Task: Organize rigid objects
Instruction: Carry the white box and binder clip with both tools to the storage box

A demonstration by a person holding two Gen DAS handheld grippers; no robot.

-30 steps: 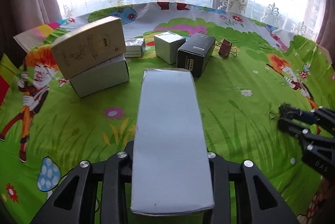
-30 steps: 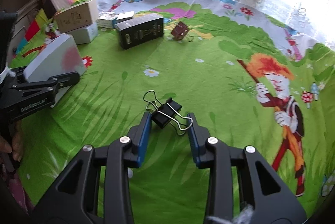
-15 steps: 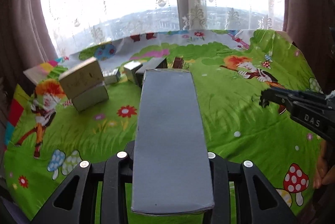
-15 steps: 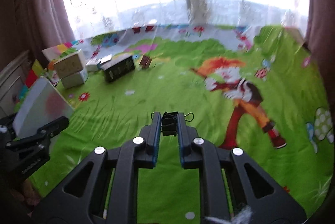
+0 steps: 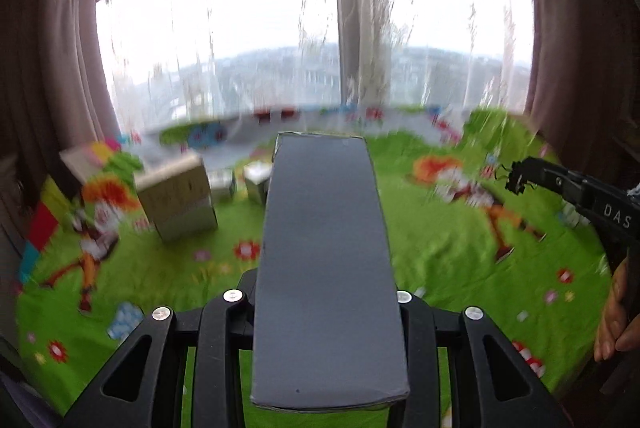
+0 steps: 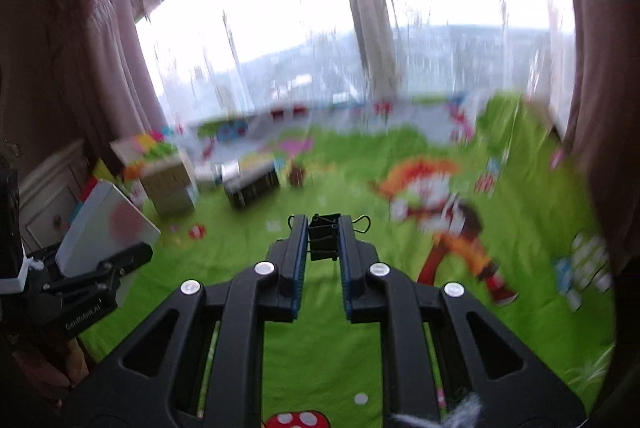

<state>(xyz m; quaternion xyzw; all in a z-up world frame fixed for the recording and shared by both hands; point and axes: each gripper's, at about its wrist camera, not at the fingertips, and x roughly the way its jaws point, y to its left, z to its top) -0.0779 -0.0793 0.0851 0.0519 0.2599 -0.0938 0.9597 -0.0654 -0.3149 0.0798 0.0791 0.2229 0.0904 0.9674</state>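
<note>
Since the earlier frames both grippers have come up off the cloth: the window and curtains now fill the upper half of each view, where a second ago the patterned surface filled it. The right gripper's jaws, then standing apart either side of the black binder clip on the cloth, have shut on it and carried it up. Both views are motion-blurred.

Right gripper [image 6: 323,234]: clenched on the binder clip [image 6: 322,237]. The clip body sits between the blue pads, wire handles sticking out to either side at the tips. The clip is clear of the cloth. Grip across the body seems sensible, as the wire loops would slip.

Left gripper [image 5: 326,308]: grasping the long grey box [image 5: 324,260] across its narrow width, near the box's near end. The box runs forward along the fingers, its far end well out ahead. In the right wrist view the same box tilts upward.

Worktop: covered by a green cartoon-print cloth [image 5: 440,256]. At the far left stands the group already gathered: a tan box stacked on a pale box [image 5: 176,196], small silver boxes [image 5: 256,180] just beside it, a black box [image 6: 254,186] and a brown binder clip [image 6: 297,175] near those. Exact contacts among them cannot be told through the blur.

Judgement: both held items are in transit, probably toward that far-left group, box with boxes, clip with clip. A person's hand [image 5: 616,312] shows at the right edge of the left wrist view.
</note>
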